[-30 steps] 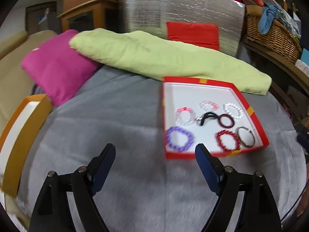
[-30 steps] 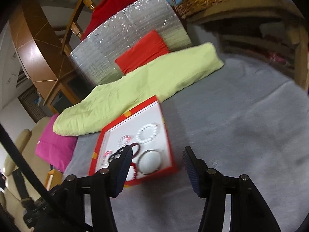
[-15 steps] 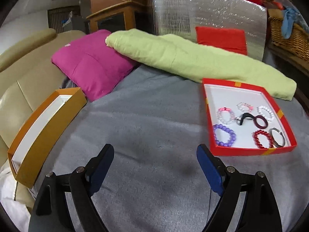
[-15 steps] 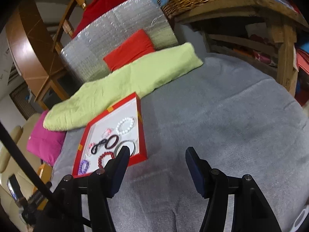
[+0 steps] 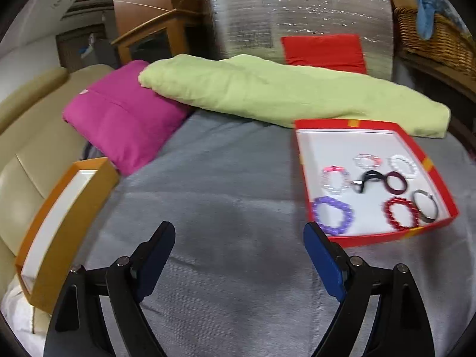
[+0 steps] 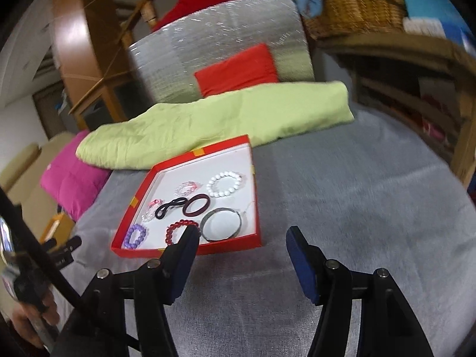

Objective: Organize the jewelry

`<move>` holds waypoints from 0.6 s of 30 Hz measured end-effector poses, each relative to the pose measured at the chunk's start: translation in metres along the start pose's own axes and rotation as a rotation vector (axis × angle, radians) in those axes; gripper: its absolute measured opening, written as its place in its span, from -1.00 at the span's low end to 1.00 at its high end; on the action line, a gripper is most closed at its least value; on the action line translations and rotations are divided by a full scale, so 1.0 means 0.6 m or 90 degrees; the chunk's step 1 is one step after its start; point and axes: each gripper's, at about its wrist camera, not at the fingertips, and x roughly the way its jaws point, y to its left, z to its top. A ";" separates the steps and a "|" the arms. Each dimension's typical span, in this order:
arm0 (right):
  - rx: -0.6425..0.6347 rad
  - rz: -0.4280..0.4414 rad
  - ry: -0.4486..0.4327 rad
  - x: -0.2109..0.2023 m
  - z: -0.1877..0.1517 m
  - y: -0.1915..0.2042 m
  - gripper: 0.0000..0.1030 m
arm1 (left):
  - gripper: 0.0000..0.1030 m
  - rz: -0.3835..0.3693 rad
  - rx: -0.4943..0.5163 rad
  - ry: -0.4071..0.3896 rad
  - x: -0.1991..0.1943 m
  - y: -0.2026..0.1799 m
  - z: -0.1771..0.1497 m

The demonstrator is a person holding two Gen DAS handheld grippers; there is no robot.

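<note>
Approach step, nothing lifted | both grippers, left [image 5: 239,247] and right [image 6: 242,245], spread apart, empty | bracelets [image 6: 224,184] inside red tray [image 6: 190,245] | next: descend beside tray's near edge, onto one bracelet.

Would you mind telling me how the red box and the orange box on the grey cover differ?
The red box lies flat at the right and holds several bracelets; the orange box sits at the left edge against the beige sofa, tilted, with nothing visible inside. The red box looks wide and squarish, the orange box long and narrow. Both are open, shallow and white-lined.
</note>
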 end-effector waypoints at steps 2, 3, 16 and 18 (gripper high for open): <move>-0.027 0.004 -0.003 -0.005 -0.003 0.016 0.33 | 0.72 0.005 0.007 -0.006 -0.006 -0.008 -0.001; -0.034 0.006 -0.005 -0.006 -0.005 0.022 0.33 | 0.72 0.009 0.013 -0.009 -0.009 -0.012 -0.001; -0.076 0.033 0.009 -0.033 -0.042 0.085 0.36 | 0.72 0.016 0.020 -0.009 -0.048 -0.017 -0.024; -0.072 0.033 0.008 -0.037 -0.044 0.085 0.38 | 0.72 0.013 0.021 -0.012 -0.052 -0.019 -0.024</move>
